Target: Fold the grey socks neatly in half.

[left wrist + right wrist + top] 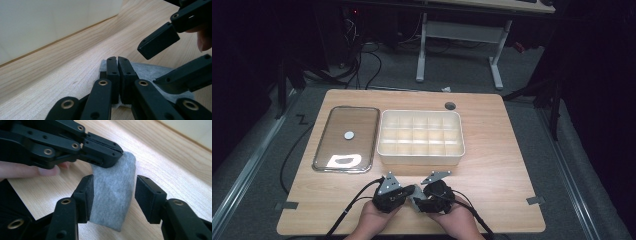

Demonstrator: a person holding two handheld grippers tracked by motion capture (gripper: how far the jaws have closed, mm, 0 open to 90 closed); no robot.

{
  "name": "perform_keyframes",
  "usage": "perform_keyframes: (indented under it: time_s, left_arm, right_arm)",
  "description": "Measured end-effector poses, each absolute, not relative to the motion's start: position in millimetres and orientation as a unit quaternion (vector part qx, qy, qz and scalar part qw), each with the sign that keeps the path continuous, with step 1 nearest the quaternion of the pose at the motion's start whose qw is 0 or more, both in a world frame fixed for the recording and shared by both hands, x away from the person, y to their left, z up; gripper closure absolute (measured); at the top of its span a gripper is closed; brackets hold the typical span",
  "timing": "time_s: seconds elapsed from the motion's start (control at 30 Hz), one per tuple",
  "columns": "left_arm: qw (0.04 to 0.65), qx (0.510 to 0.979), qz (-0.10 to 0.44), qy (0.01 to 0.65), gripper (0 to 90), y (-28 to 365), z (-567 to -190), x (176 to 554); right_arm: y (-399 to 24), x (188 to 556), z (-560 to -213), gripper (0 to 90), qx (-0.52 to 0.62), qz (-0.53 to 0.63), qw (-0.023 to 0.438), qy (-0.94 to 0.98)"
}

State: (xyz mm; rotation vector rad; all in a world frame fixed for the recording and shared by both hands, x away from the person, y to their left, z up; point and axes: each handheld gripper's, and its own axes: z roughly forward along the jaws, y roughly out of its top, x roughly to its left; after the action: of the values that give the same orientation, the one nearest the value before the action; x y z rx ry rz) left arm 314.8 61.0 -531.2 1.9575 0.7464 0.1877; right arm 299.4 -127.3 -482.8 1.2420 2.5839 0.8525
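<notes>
A folded piece of grey cloth (112, 195) lies near the table's front edge, between the two grippers (414, 201). My left gripper (117, 58) has its jaws together at the cloth's upper end, pinching it; in the right gripper view it (120, 151) comes in from the upper left. My right gripper (115, 187) stands open, with one jaw on either side of the cloth's middle and a clear gap at the right pad. In the left gripper view the right gripper (161, 65) reaches in from the right over the cloth (150, 71). In the high view both hands hold the grippers tip to tip (416, 196).
A white box (421, 156) divided into several compartments stands just beyond the grippers; its wall (50, 20) shows close by. Left of it lies a clear tray (323, 150) with a small white disc (349, 135) on it. A round hole (450, 105) sits near the table's far edge.
</notes>
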Motion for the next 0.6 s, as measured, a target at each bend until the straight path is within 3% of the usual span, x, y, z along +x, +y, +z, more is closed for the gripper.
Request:
perform_keyframes:
  time_s: [0.37,0.6]
  left_arm:
    - [0.503,0.805,0.069,0.307,85.6,64,-529,315]
    - [0.526,0.778,0.094,0.331,72.5,110,-501,307]
  right_arm:
    - [-125,311,-494,44.4,0.431,0.252,0.031,0.866]
    - [-123,316,-495,50.1,0.417,0.245,0.004,0.875]
